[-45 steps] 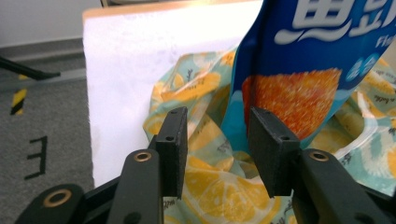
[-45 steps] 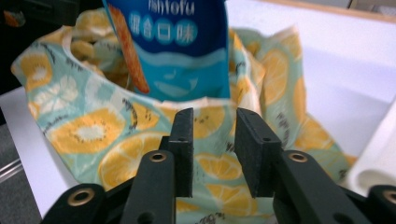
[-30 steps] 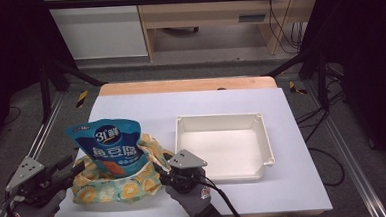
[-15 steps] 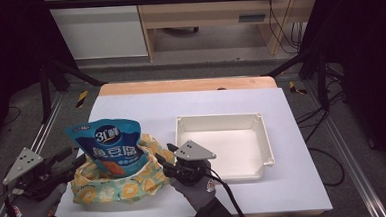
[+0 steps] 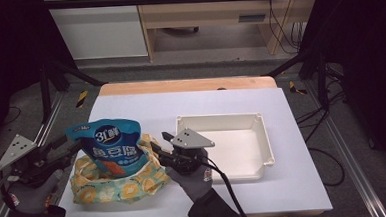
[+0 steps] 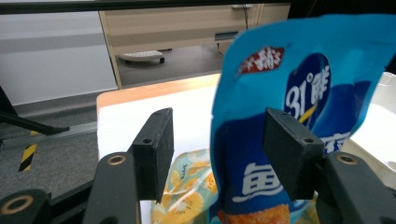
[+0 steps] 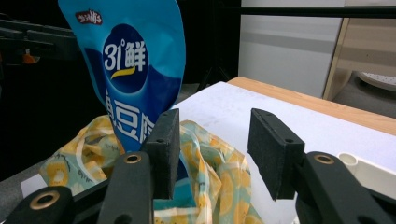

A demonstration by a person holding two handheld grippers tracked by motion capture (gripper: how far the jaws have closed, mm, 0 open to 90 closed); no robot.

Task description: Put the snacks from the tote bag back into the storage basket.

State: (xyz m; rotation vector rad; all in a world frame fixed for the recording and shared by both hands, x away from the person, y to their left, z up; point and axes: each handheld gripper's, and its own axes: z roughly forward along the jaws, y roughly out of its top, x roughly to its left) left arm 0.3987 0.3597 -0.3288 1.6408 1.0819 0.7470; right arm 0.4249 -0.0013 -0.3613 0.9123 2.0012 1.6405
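My left tongs (image 5: 69, 145) and right tongs (image 5: 159, 143) hang open — flanking the blue pouch (image 5: 114, 148) upright in the fruit-print bag (image 5: 116, 187).

the left gripper (image 5: 65, 144) is a black tool topped by a grey three-cornered plate with small dark holes in it. the right gripper (image 5: 160, 143) carries the same kind of grey plate, dotted with holes too, over a black blocky body. a black cable (image 5: 230, 191) trails from the right gripper. in the gripper views each jaw ends in a matte black rectangular pad with a small round hole near its base, and the glossy black arms behind the pads bear brass-coloured ringed rivets. the left hand (image 5: 30, 194) and the right hand (image 5: 194, 177) wear grey knit gloves, each with a small red-and-white mark near the cuff. both sleeves are dark.
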